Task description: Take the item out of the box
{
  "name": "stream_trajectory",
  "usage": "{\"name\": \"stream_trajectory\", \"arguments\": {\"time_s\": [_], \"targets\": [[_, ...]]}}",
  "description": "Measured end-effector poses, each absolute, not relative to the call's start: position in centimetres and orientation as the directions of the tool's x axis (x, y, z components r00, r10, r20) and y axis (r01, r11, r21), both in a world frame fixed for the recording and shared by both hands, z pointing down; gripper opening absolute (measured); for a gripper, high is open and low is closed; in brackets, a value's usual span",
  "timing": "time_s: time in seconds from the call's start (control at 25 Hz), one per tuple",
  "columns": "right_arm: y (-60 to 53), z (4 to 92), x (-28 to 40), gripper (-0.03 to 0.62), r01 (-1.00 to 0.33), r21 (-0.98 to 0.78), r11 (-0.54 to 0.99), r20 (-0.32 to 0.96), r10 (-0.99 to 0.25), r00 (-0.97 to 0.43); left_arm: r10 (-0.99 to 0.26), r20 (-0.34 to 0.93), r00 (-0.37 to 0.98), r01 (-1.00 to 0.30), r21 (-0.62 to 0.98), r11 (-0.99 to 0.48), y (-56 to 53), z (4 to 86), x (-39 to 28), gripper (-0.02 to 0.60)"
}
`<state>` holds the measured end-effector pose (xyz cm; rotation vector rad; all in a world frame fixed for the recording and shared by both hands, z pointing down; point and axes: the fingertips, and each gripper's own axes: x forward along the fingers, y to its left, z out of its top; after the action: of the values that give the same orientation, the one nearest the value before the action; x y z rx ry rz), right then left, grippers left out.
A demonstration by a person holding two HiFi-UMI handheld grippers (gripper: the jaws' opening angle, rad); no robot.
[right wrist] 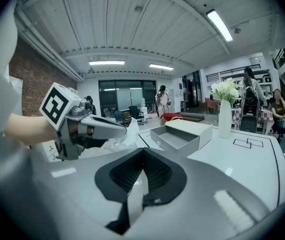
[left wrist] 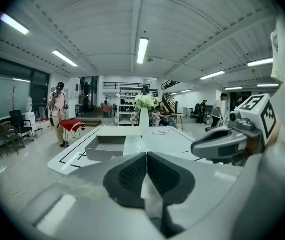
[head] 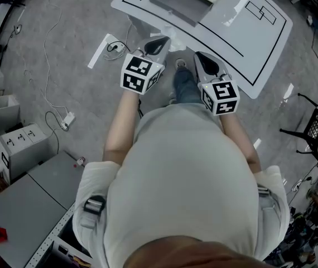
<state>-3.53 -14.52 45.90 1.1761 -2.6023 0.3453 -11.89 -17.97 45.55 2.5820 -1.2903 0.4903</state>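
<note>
An open grey box (head: 178, 1) stands on the white table (head: 259, 43); its tray (right wrist: 175, 138) looks empty in the right gripper view. A crumpled clear plastic item (left wrist: 133, 145) lies by the table's near edge, right of the box, just past my left gripper's tips. From the right it shows behind that gripper (right wrist: 127, 134); I cannot tell if they touch. My left gripper (head: 160, 41) (left wrist: 146, 155) is shut, held short of the table edge. My right gripper (head: 199, 56) (right wrist: 143, 150) hangs beside it, jaws together, nothing between them.
A white vase with flowers (right wrist: 224, 116) stands behind the box. On the floor at the left lie cables and a power strip (head: 67, 119) beside grey cabinets (head: 19, 144). A black chair (head: 315, 127) is at the right. People (left wrist: 58, 111) stand far off.
</note>
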Motion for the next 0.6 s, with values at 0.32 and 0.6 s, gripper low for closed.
{"name": "stream_trajectory", "arguments": {"time_s": [0.32, 0.6], "targets": [[-13.7, 45.2, -4.4, -0.002, -0.743, -0.088, 0.663, 0.319, -0.688, -0.652, -0.802, 0.304, 0.515, -0.852, 0.082, -0.516, -15.0, 44.6, -13.1, 0.005], [-13.3, 44.8, -4.5, -0.002, -0.741, -0.082, 0.667, 0.299, -0.692, -0.657, -0.831, 0.247, 0.498, -0.867, 0.12, -0.484, -13.3, 44.0, -14.0, 0.005]]}}
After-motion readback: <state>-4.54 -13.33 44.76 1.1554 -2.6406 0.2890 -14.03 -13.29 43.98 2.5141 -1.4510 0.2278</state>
